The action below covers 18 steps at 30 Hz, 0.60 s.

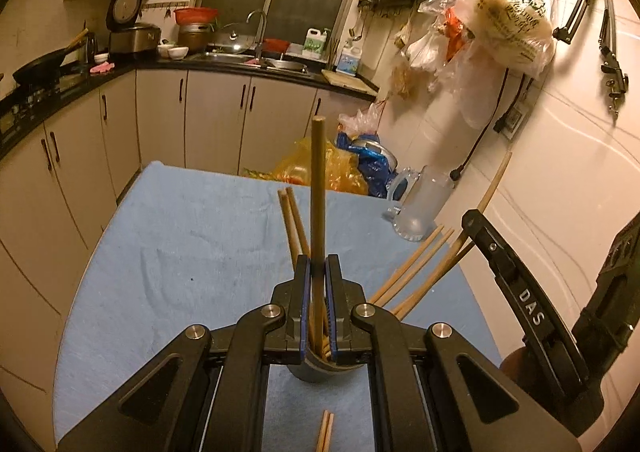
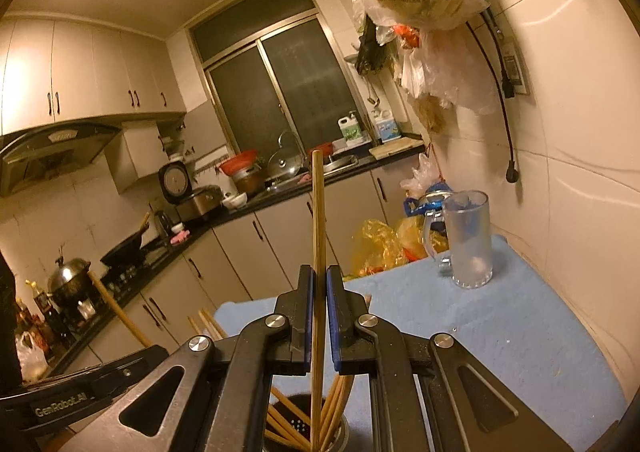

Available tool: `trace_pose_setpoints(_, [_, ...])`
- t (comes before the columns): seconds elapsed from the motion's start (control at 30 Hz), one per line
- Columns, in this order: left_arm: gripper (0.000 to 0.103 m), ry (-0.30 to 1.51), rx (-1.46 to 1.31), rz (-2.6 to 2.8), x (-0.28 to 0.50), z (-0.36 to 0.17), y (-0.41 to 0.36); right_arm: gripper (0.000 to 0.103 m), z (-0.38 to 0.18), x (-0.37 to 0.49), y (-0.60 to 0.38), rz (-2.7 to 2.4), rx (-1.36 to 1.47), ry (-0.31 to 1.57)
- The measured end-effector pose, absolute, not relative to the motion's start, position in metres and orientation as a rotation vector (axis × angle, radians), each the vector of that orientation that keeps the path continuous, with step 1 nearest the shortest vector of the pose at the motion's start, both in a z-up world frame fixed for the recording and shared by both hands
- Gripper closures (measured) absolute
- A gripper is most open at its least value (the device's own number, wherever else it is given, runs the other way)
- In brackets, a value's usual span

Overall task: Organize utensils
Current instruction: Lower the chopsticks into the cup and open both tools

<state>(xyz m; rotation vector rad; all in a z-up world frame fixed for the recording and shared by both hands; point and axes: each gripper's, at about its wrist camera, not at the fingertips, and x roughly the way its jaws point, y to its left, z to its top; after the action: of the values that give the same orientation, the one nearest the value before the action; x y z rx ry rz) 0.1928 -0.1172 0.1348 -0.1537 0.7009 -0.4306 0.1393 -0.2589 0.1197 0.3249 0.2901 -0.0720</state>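
My left gripper [image 1: 318, 266] is shut on a wooden chopstick [image 1: 318, 187] that stands upright, its lower end in a dark round holder [image 1: 310, 370] on the blue cloth. Several more chopsticks [image 1: 416, 268] lean out of the holder. Two chopsticks [image 1: 324, 432] lie on the cloth near the bottom edge. My right gripper [image 2: 319, 278] is shut on another upright chopstick [image 2: 318, 211], whose lower end is in the same holder [image 2: 298, 424] among several chopsticks [image 2: 334, 408]. The right gripper's body [image 1: 532, 312] shows at right in the left wrist view.
A frosted glass mug [image 2: 468, 240] stands on the blue-clothed table [image 2: 520, 332] near the tiled wall; it also shows in the left wrist view [image 1: 420, 203]. Plastic bags [image 1: 328, 163] sit beyond the table's far edge. Kitchen cabinets and a counter [image 1: 224, 67] run behind.
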Motion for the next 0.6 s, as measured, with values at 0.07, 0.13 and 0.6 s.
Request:
trace_pose_setpoints(0.07, [0.096,0.711,-0.154,-0.429,0.194,0.13,-0.116,0.096,0.114,0.139,-0.257,-0.068,0.318,0.306])
trace_pose_setpoints(0.13, [0.096,0.718,-0.153,-0.429,0.194,0.126,-0.116,0.096,0.109,0.14,-0.256,-0.063,0.317,0.323])
trace_pose_setpoints(0.6, [0.083,0.693,-0.172,-0.421,0.18,0.138,-0.106,0.089,0.123,0.116,-0.263,-0.033,0.338,0.313])
